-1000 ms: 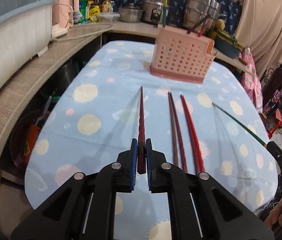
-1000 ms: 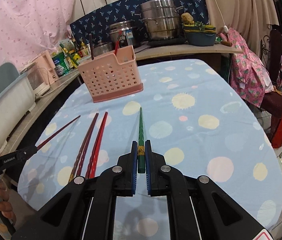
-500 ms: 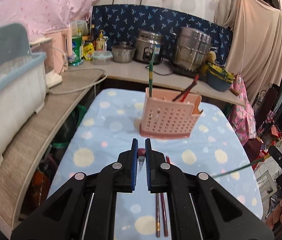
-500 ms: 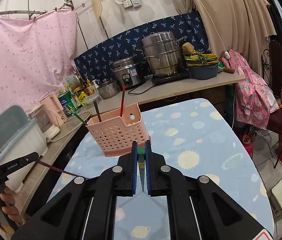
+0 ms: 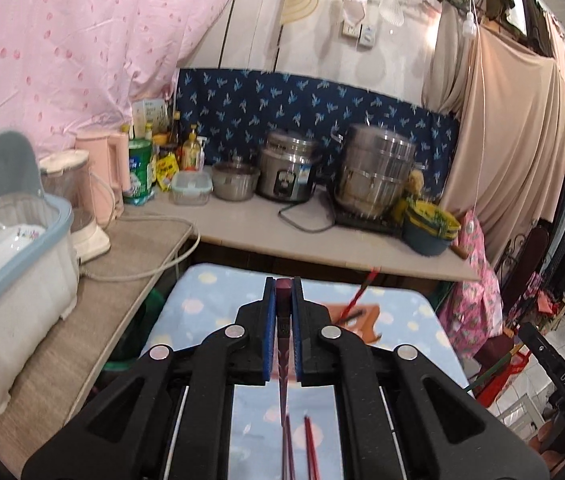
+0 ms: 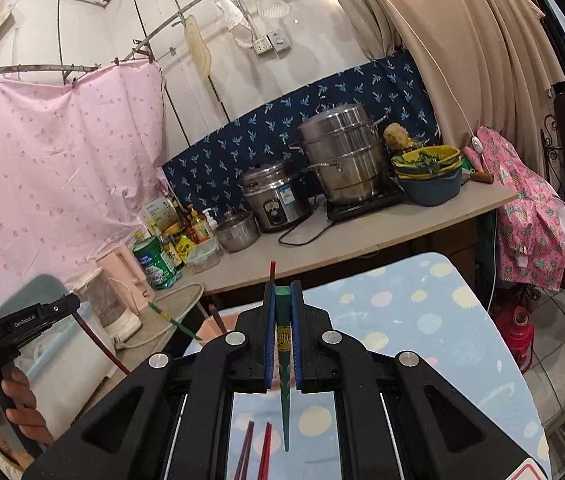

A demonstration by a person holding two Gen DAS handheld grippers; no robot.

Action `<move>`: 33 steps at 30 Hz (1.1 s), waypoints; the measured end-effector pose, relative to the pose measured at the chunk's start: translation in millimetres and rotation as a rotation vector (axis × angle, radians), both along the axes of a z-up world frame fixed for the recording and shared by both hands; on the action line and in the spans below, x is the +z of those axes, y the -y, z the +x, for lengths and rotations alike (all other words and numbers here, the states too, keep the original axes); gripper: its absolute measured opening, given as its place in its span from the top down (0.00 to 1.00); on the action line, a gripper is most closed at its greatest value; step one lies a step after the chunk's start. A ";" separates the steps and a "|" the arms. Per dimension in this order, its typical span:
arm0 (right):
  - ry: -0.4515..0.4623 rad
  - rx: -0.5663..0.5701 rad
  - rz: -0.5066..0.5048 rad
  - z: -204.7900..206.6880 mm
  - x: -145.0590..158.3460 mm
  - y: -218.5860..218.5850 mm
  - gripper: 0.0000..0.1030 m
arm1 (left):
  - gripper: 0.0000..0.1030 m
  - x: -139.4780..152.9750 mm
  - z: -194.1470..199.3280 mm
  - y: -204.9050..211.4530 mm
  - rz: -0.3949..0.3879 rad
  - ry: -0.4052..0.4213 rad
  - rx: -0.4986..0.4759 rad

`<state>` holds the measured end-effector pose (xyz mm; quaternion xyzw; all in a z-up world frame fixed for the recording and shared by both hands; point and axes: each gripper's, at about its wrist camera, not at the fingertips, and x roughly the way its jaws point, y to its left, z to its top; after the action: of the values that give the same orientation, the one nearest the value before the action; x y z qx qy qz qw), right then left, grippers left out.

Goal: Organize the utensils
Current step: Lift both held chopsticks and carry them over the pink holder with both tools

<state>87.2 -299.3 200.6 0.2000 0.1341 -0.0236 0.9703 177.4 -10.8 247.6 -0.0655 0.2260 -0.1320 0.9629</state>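
My left gripper (image 5: 282,284) is shut on the thick end of a dark red chopstick (image 5: 283,384), which hangs tip-down above the blue dotted table (image 5: 210,300). My right gripper (image 6: 282,290) is shut on a green chopstick (image 6: 284,400) in the same way. The pink basket (image 5: 358,316) is mostly hidden behind the left fingers, and a red chopstick (image 5: 362,292) sticks out of it. Two more chopsticks (image 6: 256,452) lie on the cloth below. In the right wrist view a hand (image 6: 22,408) holds the left gripper (image 6: 22,320) at the far left.
Behind the table runs a counter (image 5: 242,228) with a rice cooker (image 5: 286,172), a steel steamer pot (image 5: 374,176), bowls and bottles. A lidded dish box (image 5: 10,264) and a pink kettle (image 5: 102,176) stand on the left shelf. Clothes hang at the right.
Both grippers have risen and tipped upward, lifting their chopsticks off the table. The chopsticks now hang tip-down, and the basket has dropped behind the fingers.
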 end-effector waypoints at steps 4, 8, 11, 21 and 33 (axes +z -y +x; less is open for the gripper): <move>0.060 -0.001 0.016 22.0 25.3 4.6 0.94 | 0.93 20.4 18.8 6.5 -0.020 0.045 0.017; 0.104 -0.003 0.030 48.4 45.7 9.5 0.94 | 0.93 36.8 41.0 12.7 -0.033 0.080 0.035; 0.119 0.002 0.034 62.6 52.6 9.8 0.94 | 0.93 44.1 56.2 18.0 -0.028 0.106 0.052; 0.085 0.026 0.008 132.4 45.2 -3.0 0.94 | 0.93 25.0 107.4 35.4 0.002 0.077 0.065; -0.047 0.056 -0.006 178.4 -11.8 -16.5 0.93 | 0.93 -15.7 133.5 38.8 0.038 -0.001 0.060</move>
<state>265.6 -282.8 188.8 0.1926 0.1625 -0.0017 0.9677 310.9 -49.6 231.9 -0.0539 0.2267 -0.0986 0.9675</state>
